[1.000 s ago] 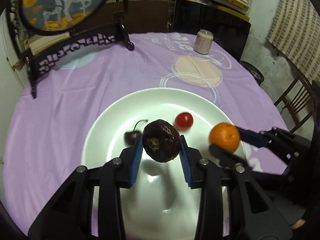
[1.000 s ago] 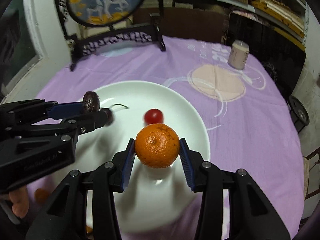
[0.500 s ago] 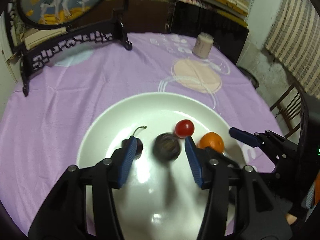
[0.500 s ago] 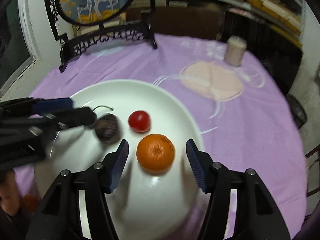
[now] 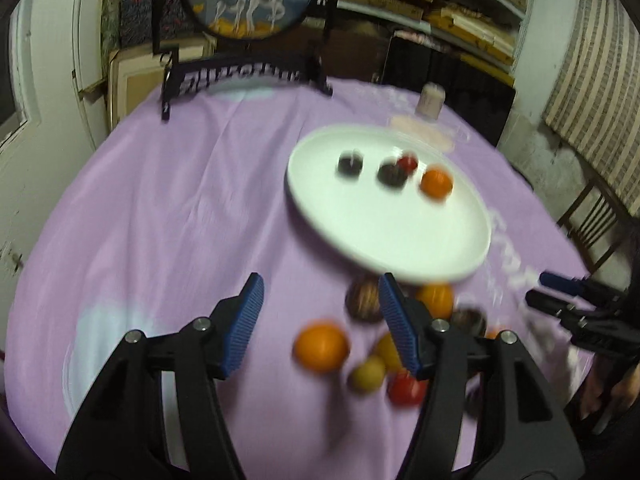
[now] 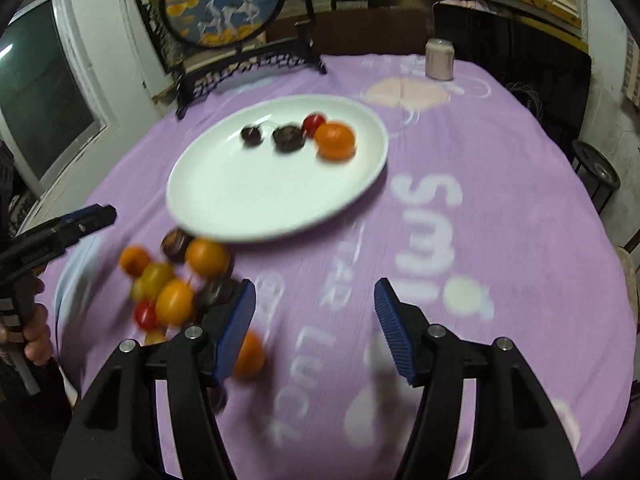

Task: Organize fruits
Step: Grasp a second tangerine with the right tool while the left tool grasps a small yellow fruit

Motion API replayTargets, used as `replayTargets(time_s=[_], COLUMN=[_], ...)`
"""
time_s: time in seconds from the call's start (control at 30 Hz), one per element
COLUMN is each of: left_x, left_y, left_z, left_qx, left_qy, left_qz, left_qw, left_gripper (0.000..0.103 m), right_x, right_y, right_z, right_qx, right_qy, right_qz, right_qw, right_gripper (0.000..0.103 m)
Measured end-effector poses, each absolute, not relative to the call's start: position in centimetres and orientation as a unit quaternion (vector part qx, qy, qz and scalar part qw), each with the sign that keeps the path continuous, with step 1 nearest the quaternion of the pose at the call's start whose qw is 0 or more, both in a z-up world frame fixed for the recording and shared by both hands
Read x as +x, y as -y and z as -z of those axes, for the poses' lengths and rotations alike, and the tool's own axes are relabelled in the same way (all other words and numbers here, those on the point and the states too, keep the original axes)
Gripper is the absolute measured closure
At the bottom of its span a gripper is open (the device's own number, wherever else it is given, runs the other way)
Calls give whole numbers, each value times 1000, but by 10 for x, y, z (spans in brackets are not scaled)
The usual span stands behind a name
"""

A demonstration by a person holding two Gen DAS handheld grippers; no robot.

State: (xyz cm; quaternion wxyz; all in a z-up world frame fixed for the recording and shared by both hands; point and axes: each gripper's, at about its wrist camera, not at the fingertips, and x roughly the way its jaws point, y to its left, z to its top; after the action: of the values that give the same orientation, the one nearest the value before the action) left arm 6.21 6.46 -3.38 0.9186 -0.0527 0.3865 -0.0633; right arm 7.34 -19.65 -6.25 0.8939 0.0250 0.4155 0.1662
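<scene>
A white plate [image 5: 384,240] [image 6: 240,200] on the purple cloth holds a cherry [image 6: 252,136], a dark passion fruit [image 6: 289,138], a red cherry tomato [image 6: 313,122] and an orange [image 6: 336,141]. A pile of loose fruit [image 6: 176,276] lies on the cloth near the plate's front rim; it also shows in the left wrist view [image 5: 320,346]. My left gripper [image 5: 318,322] is open and empty, pulled back above the cloth beside the pile. My right gripper [image 6: 312,330] is open and empty, pulled back right of the pile.
A round painted screen on a black stand [image 6: 224,4] stands at the table's back. A pale cup [image 6: 439,59] sits at the back right. A wooden chair [image 5: 592,220] stands beside the table on the right. The views are motion-blurred.
Both grippers opened, dropping the passion fruit and the orange on the plate, then pulled back toward the table's near side. The loose fruit pile has come into view.
</scene>
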Motion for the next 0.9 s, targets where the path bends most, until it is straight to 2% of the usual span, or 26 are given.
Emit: replayTargets(time_s=[0.47,0.53,0.57,0.63,0.9], left_x=[18,16,15,17,49], left_y=[-90,-91,-91,-90,-77], left_z=[60,60,61,62,83], left_qx=[-68,-68,-66,-60,-41], left_qy=[-415,-415,-413,-414,-444], left_qz=[57,56,53,48,44], left_qw=[905,906,907,907,894], left_gripper=[42,37,30,29,29], right_x=[46,51,54,59,57], right_y=[157,155,153,151,159], right_z=[78,86,91,100,93], right_qx=[-9,-6,-4,10,22], right_qy=[-442,-456,-463,-468,-458], right_qz=[-205,-204,-204,-220,-214], right_qw=[873,866,862,856,863], right_gripper=[41,41,41,62,63])
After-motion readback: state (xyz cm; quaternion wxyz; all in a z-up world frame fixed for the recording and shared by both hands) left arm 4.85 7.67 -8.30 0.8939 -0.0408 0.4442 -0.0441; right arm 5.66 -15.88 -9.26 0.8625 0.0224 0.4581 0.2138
